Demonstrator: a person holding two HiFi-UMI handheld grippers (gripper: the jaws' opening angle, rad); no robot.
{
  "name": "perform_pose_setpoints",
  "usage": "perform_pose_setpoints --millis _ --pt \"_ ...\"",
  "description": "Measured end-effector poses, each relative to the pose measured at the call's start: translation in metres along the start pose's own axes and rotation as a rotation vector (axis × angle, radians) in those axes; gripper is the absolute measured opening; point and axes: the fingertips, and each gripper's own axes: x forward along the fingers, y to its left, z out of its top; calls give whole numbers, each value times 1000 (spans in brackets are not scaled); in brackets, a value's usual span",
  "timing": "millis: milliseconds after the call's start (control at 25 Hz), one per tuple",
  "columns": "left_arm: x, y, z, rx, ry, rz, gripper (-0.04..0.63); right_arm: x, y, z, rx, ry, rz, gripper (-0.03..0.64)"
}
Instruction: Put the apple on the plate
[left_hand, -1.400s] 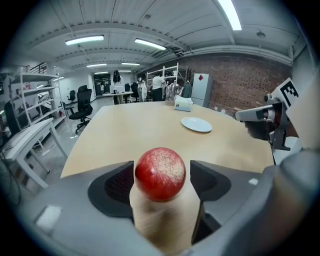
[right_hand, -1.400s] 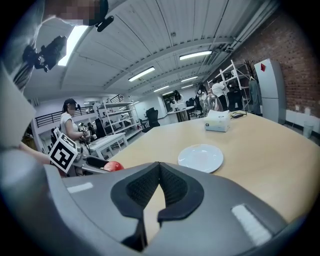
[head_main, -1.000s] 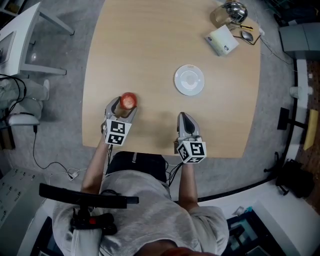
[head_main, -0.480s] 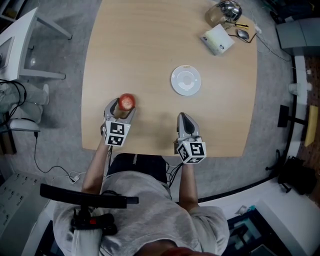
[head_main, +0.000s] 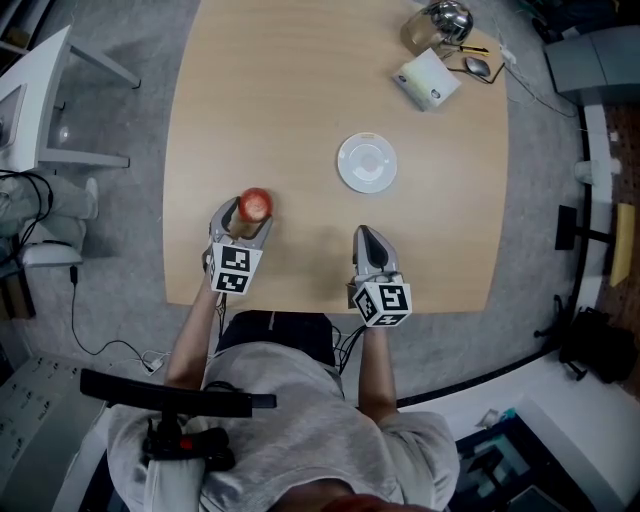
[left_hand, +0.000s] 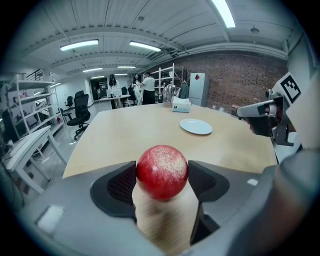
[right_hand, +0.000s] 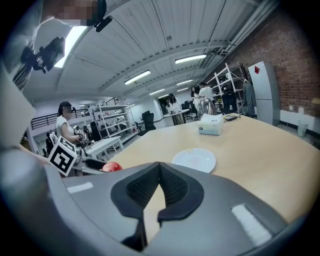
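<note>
My left gripper (left_hand: 161, 186) had its jaws clamped on the apple (left_hand: 162, 171), one dark pad pressed to each side of the red, speckled fruit. From the left gripper view I could not tell whether the apple touched the wood beneath it or hung just above. In the head view the apple sat at the tip of that gripper, over the near left part of the table (head_main: 270, 90), close to the person's edge.

My right gripper (right_hand: 158, 168) was empty, its two ribbed pads meeting at the tips with only a thin slit of tabletop showing lower down between them. It was held over the near edge of the table, to the right of the left gripper and well apart from it, pointing away from the person.

The plate (head_main: 367, 163) lay further out, a small, round, white one with nothing on it, beyond the right gripper and slightly to its left. The apple was well apart from it, off to its near left.

At the far right corner stood a white tissue box (head_main: 428, 80), and just behind it a shiny glass and metal jug (head_main: 437, 22). A dark computer mouse (head_main: 478, 67) lay just to the right of the box.
</note>
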Motion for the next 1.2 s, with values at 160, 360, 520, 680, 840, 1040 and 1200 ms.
perform_pose_setpoints --millis 160,360,520,680,840,1040,1200 --pt "0 0 8 7 -17 -11 347 -1 0 4 -1 -7 -7 6" --pt "-2 -3 22 12 -37 -26 347 -6 -2 7 3 -15 -26 5" --pt "1 -11 38 22 -74 -57 347 -12 -6 10 6 -27 -47 5" --pt "7 -21 53 39 -95 -80 347 -21 -16 12 15 -41 -76 5" --pt "12 -34 64 62 -108 -108 347 -32 -26 12 26 -52 -109 5" --pt "22 -51 81 90 -123 -146 347 -46 -42 13 40 -65 -153 5" --pt "29 -66 91 112 -134 -178 347 -58 -52 11 54 -77 -190 5"
